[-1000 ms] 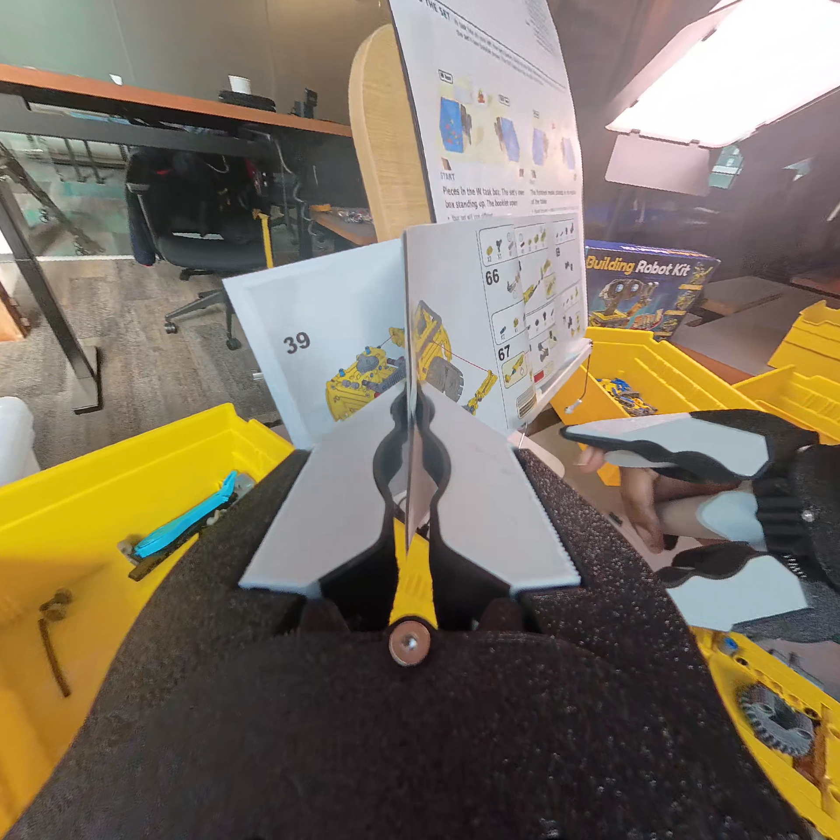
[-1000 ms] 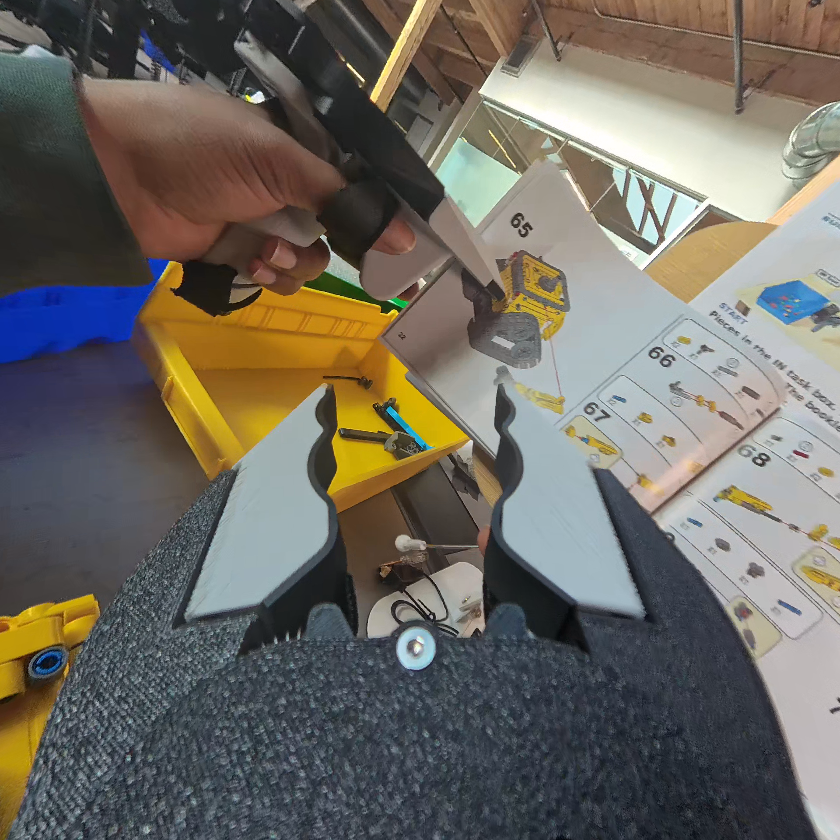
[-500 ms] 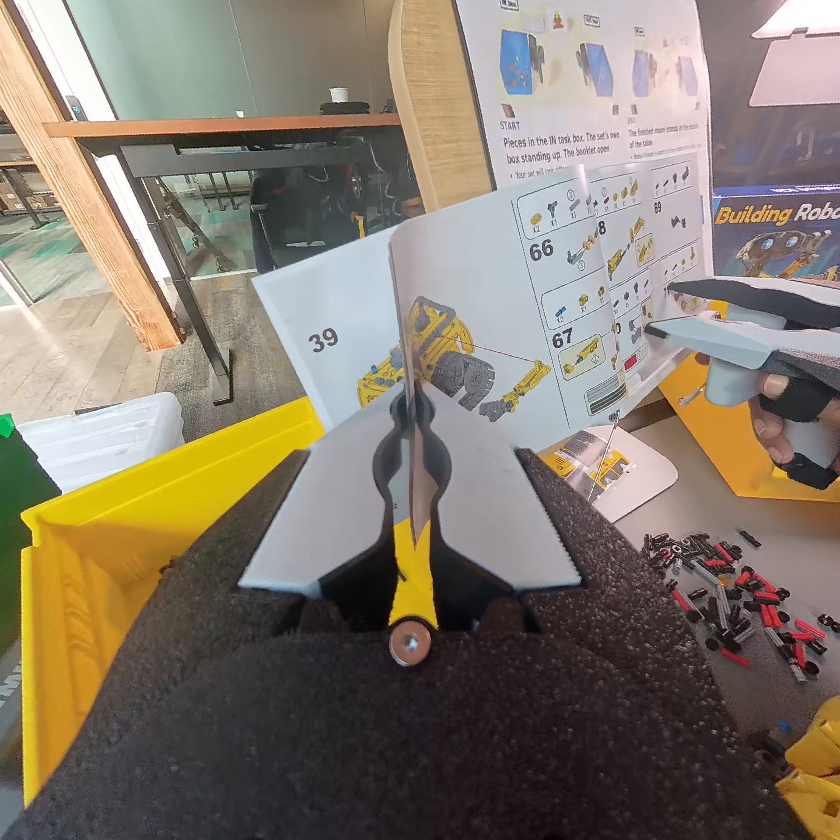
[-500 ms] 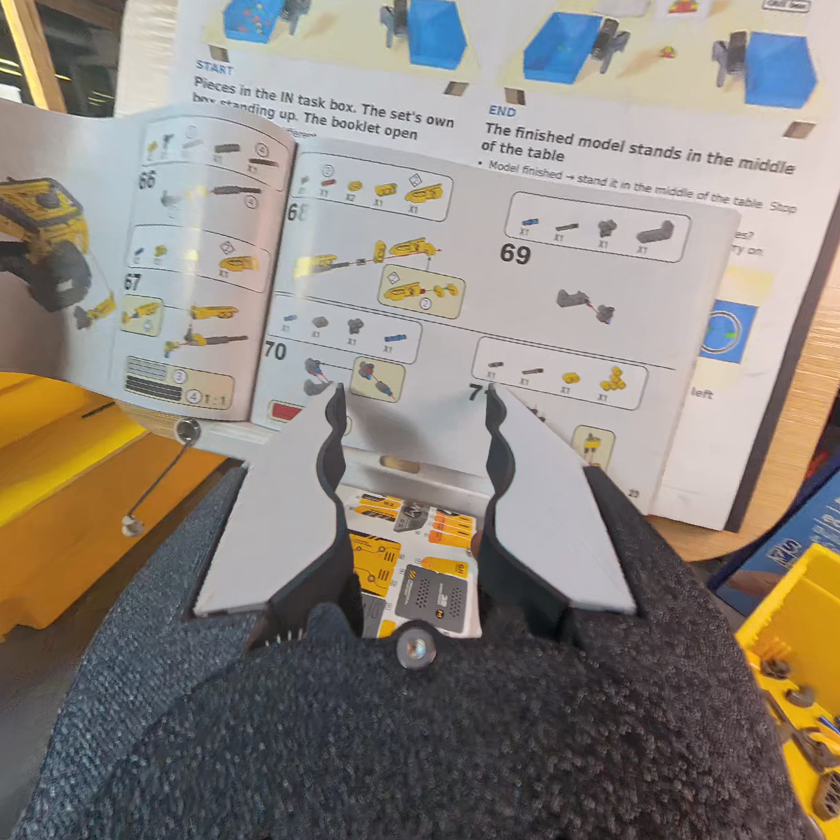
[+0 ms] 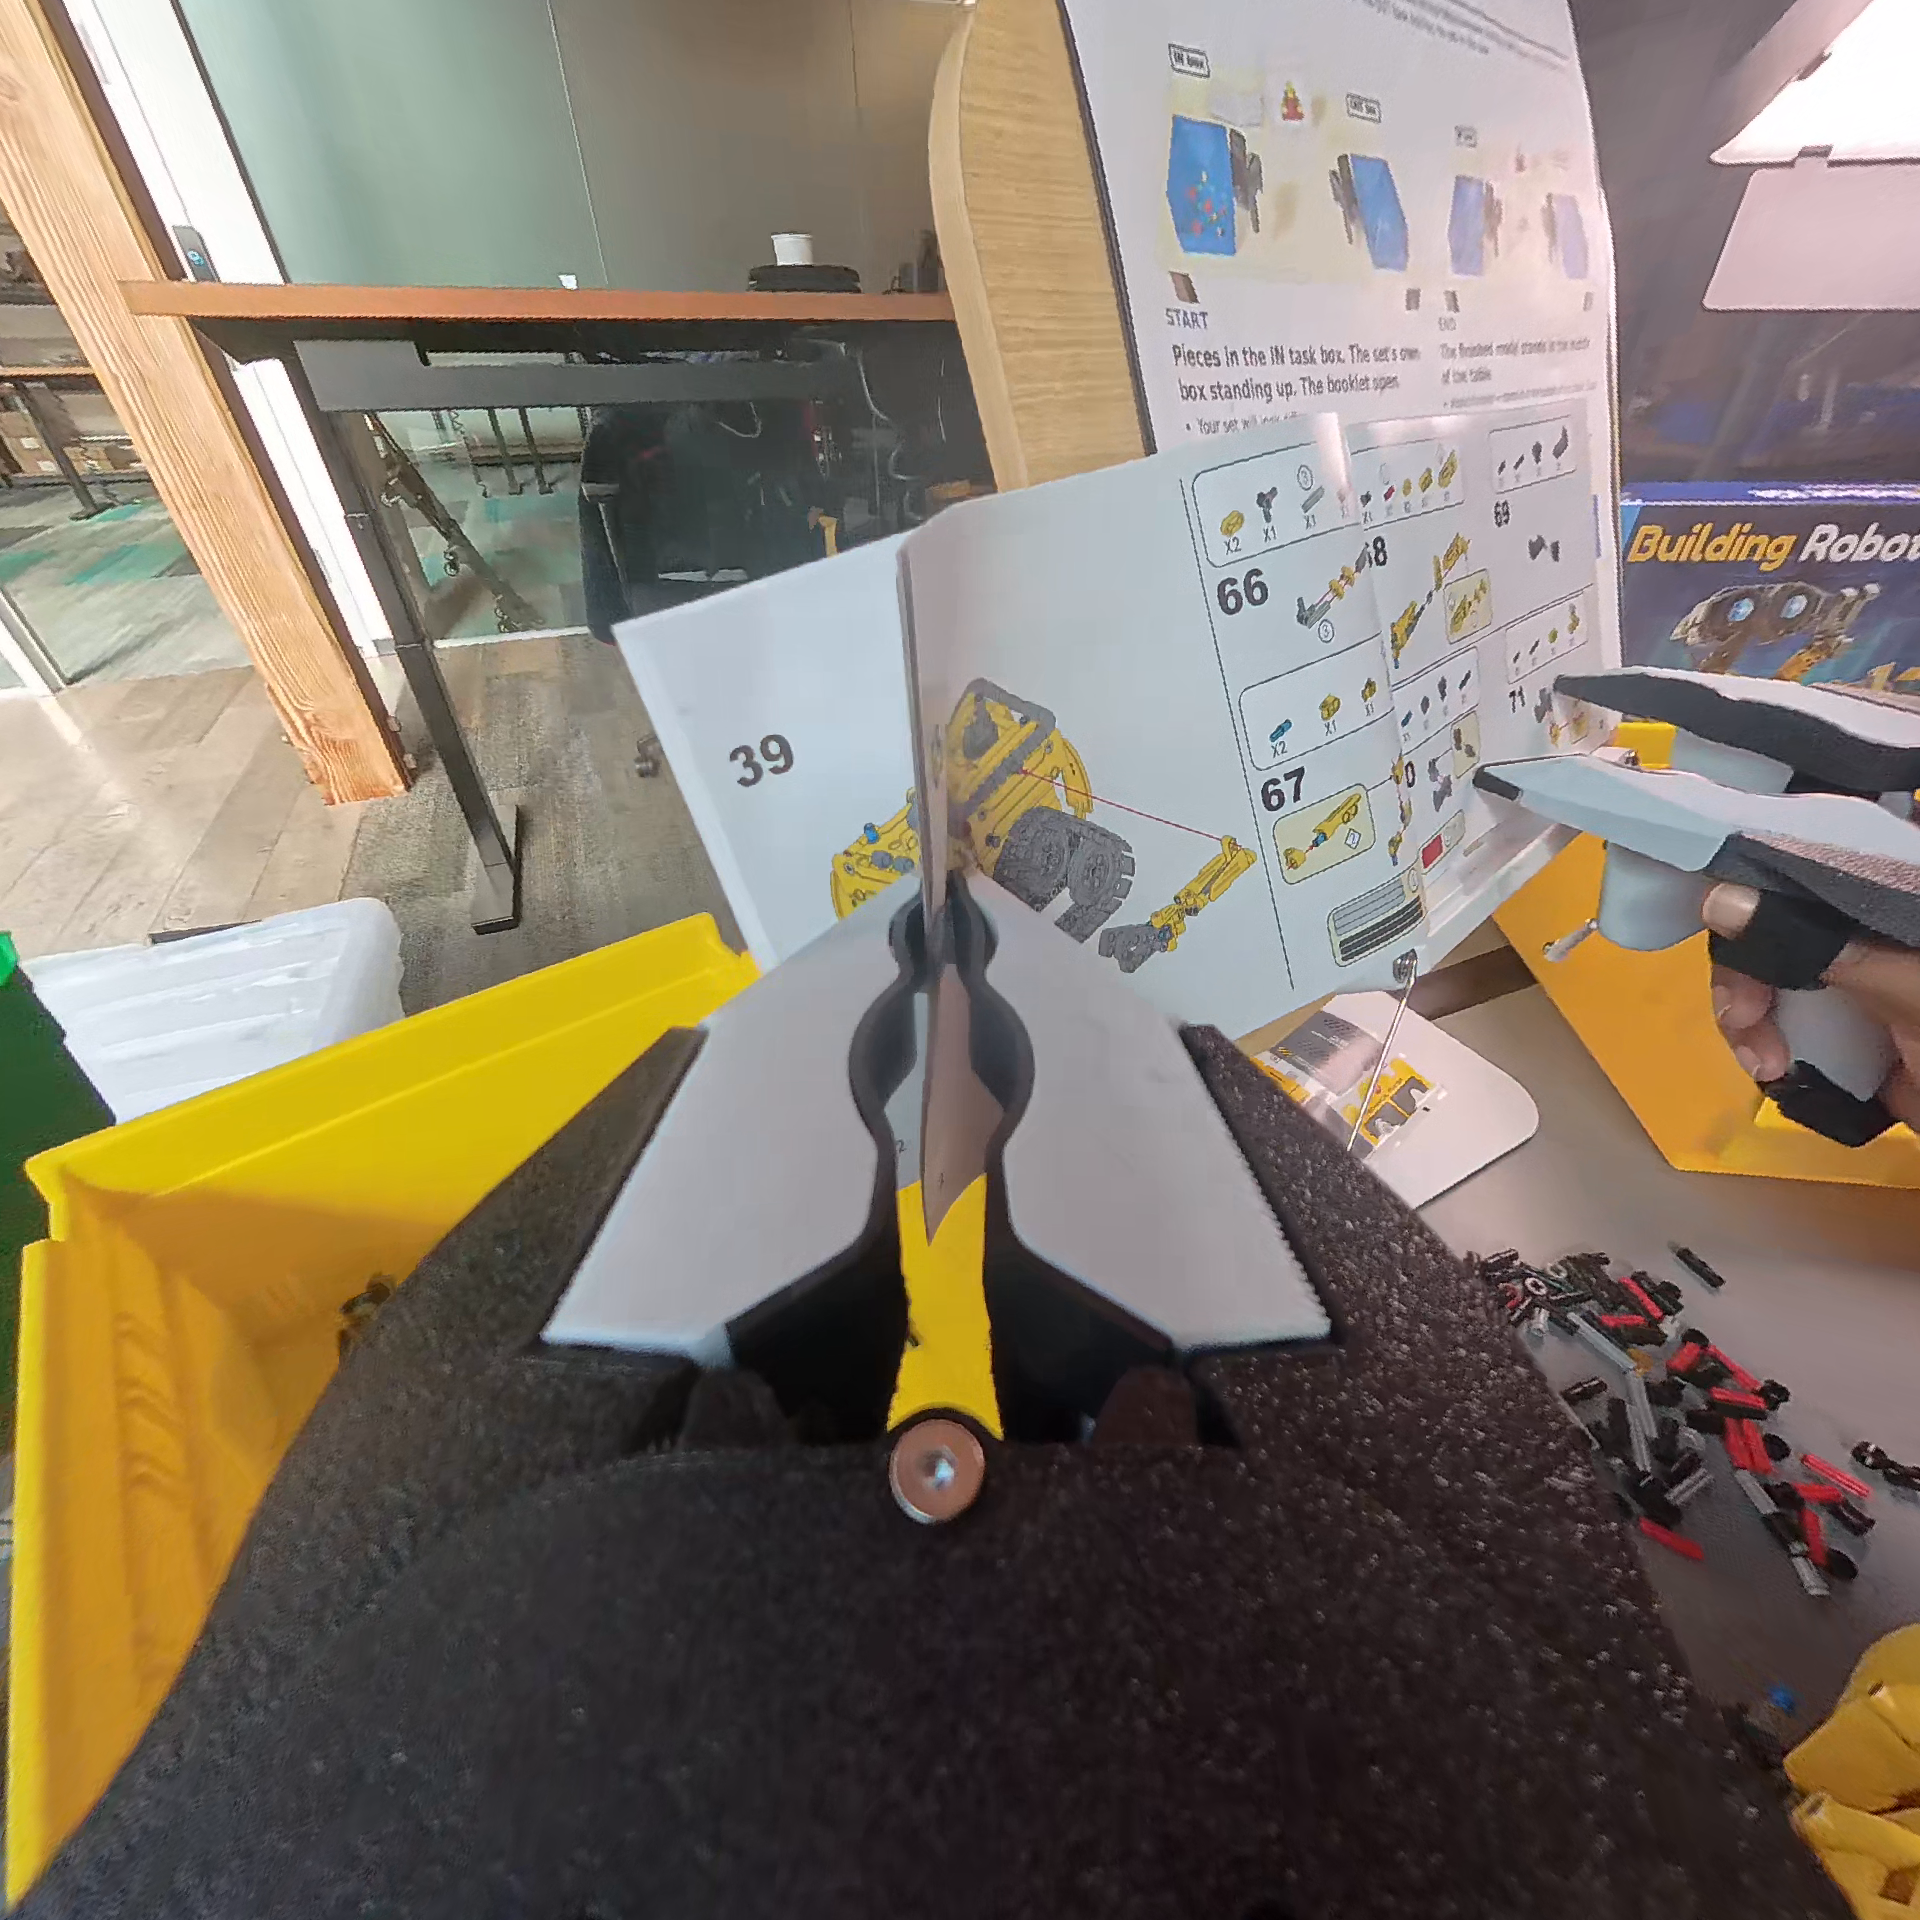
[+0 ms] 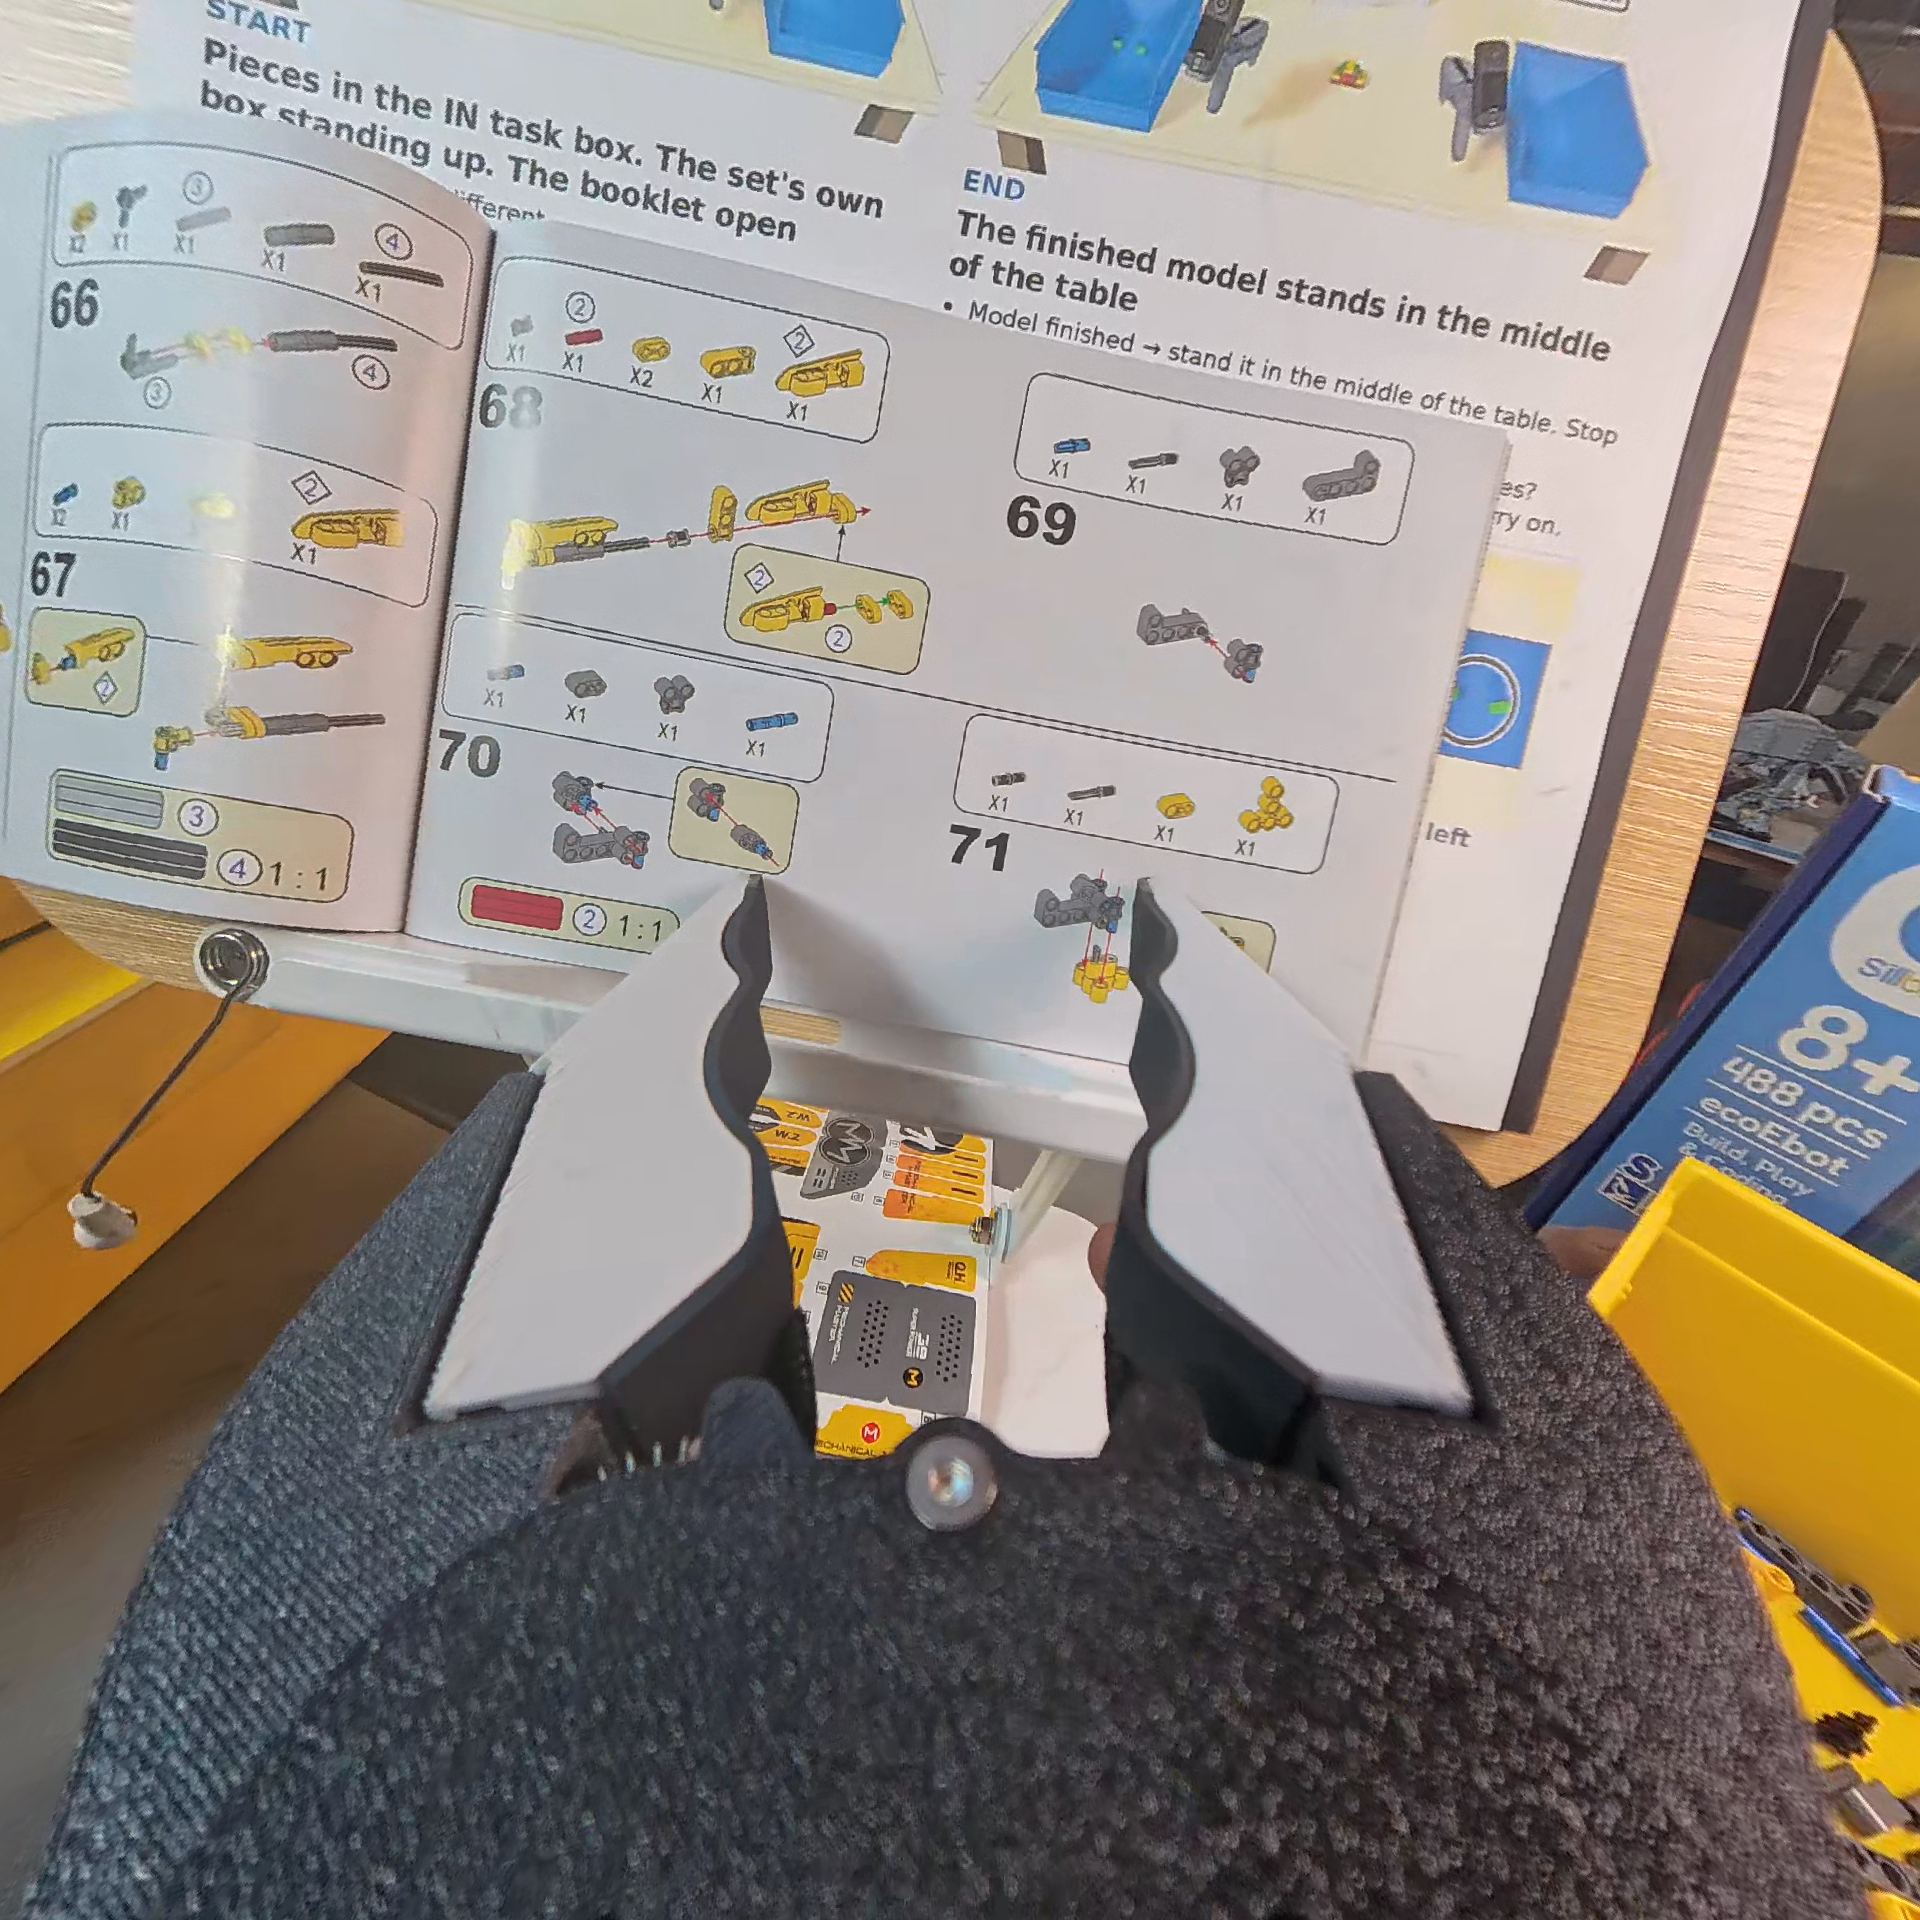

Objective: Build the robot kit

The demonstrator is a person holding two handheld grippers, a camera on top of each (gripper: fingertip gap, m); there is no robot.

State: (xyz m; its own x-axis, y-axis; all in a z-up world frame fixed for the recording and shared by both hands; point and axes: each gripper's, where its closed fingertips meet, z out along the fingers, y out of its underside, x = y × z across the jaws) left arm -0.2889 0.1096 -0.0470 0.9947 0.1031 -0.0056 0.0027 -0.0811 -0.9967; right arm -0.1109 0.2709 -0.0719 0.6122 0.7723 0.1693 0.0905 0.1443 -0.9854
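On the grey table, left gripper pinches a curling booklet page.

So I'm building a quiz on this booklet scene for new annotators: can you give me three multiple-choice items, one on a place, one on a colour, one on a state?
1. Where is the heap of small loose pieces?
A. on the grey tabletop
B. inside a bin
C. on the floor

2. What colour is the bin beside the left hand-held gripper?
A. blue
B. yellow
C. white

3. How is the right hand-held gripper?
A. shut on a page
B. shut on nothing
C. open

Answers:
1 A, the red and black pieces lie on bare table.
2 B, its wall is yellow.
3 C, its jaws stand apart before the instruction booklet, while the left one pinches a page.
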